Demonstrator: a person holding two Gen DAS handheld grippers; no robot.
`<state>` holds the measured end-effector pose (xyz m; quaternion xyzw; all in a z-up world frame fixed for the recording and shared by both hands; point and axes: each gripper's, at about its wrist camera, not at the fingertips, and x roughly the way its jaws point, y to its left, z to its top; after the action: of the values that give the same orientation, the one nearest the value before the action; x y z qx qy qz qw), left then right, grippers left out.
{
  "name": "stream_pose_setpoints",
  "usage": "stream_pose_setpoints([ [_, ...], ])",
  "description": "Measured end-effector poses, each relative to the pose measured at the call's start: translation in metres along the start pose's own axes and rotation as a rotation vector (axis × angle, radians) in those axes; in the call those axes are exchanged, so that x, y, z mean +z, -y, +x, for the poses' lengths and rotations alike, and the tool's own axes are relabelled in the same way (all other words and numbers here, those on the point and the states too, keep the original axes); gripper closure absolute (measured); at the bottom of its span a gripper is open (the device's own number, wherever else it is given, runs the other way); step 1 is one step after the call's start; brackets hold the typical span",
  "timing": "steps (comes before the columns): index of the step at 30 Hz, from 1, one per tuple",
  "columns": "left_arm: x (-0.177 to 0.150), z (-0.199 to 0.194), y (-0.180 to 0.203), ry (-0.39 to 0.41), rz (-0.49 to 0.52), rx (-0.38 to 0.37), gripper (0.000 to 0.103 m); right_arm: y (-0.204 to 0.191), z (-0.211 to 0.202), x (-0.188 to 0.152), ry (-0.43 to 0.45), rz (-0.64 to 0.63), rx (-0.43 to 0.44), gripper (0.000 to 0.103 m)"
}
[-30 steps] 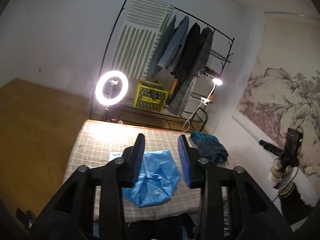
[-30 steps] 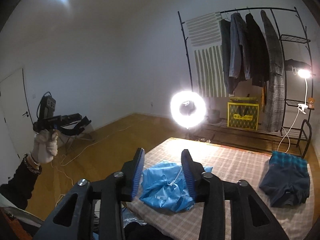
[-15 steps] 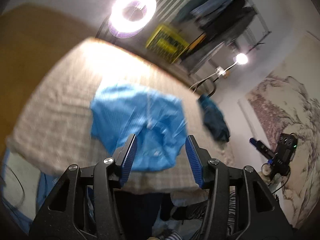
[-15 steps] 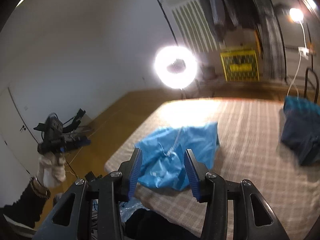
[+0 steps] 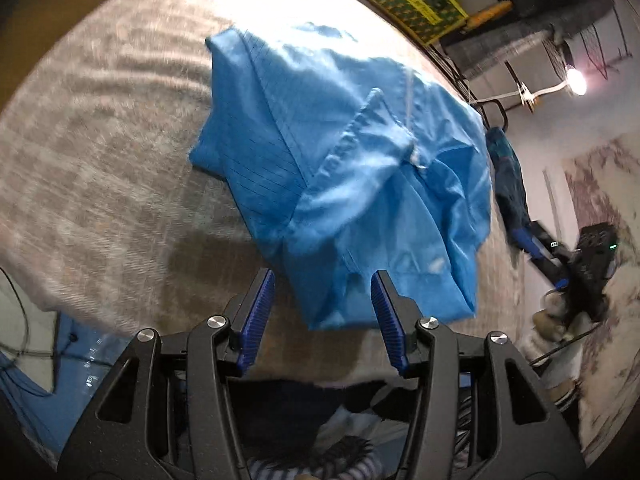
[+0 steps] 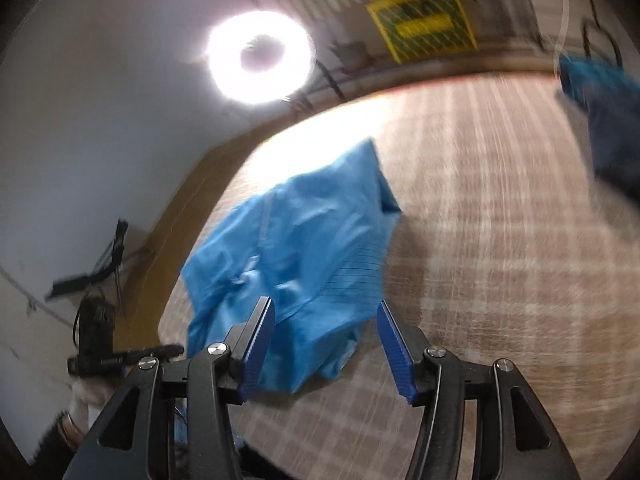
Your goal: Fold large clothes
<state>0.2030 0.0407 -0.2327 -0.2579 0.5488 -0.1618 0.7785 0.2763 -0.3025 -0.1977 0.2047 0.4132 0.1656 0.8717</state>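
A crumpled bright blue garment (image 5: 344, 168) lies on the checked beige bed cover (image 5: 100, 152). My left gripper (image 5: 322, 280) hangs open just above the garment's near hem, its blue pads apart and touching nothing. In the right wrist view the same blue garment (image 6: 296, 256) lies left of centre on the bed cover (image 6: 500, 280). My right gripper (image 6: 326, 308) hovers over its near edge; the jaws are opening, with cloth seen in the gap below but not pinched. The other gripper (image 5: 576, 260) shows at the right edge of the left wrist view.
A dark blue folded garment (image 6: 608, 120) lies at the bed's far right corner. A lit ring light (image 6: 260, 62), a yellow crate (image 6: 424, 26) and a clothes rack stand behind the bed. Wooden floor runs along the left side. A lamp (image 5: 576, 80) glows at the right.
Both grippers have dropped from high above the bed and tilted down toward the blue garment, which now fills much more of each view. Both pairs of jaws stand wider apart than before.
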Motion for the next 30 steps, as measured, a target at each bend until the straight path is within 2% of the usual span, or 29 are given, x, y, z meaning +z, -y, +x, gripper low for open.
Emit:
stream_pose_setpoints([
  [3,0.004,0.013,-0.008,-0.012,-0.013,-0.008,0.052,0.023,0.026,0.001,-0.021,0.079,0.026,0.050],
  [4,0.004,0.015,-0.008,-0.010,-0.010,-0.008,0.055,0.028,0.032,0.001,-0.029,0.102,0.041,0.051],
  [5,0.003,0.017,-0.009,-0.008,-0.007,-0.007,0.071,0.033,0.040,0.003,-0.038,0.123,0.067,0.052],
  [6,0.004,0.019,-0.010,-0.011,-0.003,0.000,0.082,0.034,0.045,0.004,-0.044,0.124,0.078,0.056],
  [7,0.006,0.021,-0.011,-0.012,-0.001,0.007,0.092,0.033,0.050,0.006,-0.051,0.117,0.083,0.064],
  [8,0.007,0.021,-0.012,-0.003,-0.001,0.013,0.097,0.032,0.054,0.007,-0.056,0.106,0.089,0.071],
  [10,0.010,0.014,-0.010,0.025,0.018,0.027,0.099,0.030,0.062,0.008,-0.072,0.096,0.117,0.099],
  [13,0.016,-0.008,-0.006,0.082,0.047,0.016,0.101,0.026,0.065,0.007,-0.077,0.105,0.149,0.103],
  [15,0.015,-0.027,-0.011,0.113,0.043,-0.005,0.101,0.022,0.059,0.002,-0.085,0.148,0.212,0.103],
  [17,0.011,-0.035,-0.016,0.124,0.064,0.023,0.101,0.019,0.050,-0.005,-0.097,0.182,0.291,0.103],
  [18,0.006,-0.031,-0.022,0.108,0.071,0.046,0.101,0.014,0.048,-0.010,-0.103,0.154,0.293,0.103],
  [20,0.000,-0.014,-0.030,0.051,0.064,0.079,0.101,0.010,0.057,-0.020,-0.139,0.085,0.218,0.103],
  [23,-0.005,-0.002,-0.030,0.006,0.086,0.099,0.100,0.027,0.079,-0.031,-0.205,0.120,0.144,0.103],
  [24,-0.006,-0.006,-0.027,0.011,0.110,0.109,0.100,0.028,0.080,-0.030,-0.206,0.114,0.150,0.103],
  [25,-0.006,-0.013,-0.025,0.020,0.125,0.118,0.096,0.027,0.079,-0.028,-0.202,0.096,0.160,0.098],
  [26,-0.004,-0.017,-0.022,0.028,0.128,0.117,0.087,0.022,0.072,-0.022,-0.200,0.056,0.177,0.096],
  [27,-0.003,-0.026,-0.022,0.046,0.119,0.107,0.082,0.018,0.065,-0.020,-0.199,0.032,0.196,0.086],
  [28,-0.001,-0.040,-0.023,0.077,0.097,0.079,0.074,0.016,0.055,-0.013,-0.189,0.008,0.232,0.061],
  [30,0.007,-0.059,-0.020,0.133,0.096,0.064,0.073,0.014,0.043,0.003,-0.137,-0.002,0.272,0.039],
])
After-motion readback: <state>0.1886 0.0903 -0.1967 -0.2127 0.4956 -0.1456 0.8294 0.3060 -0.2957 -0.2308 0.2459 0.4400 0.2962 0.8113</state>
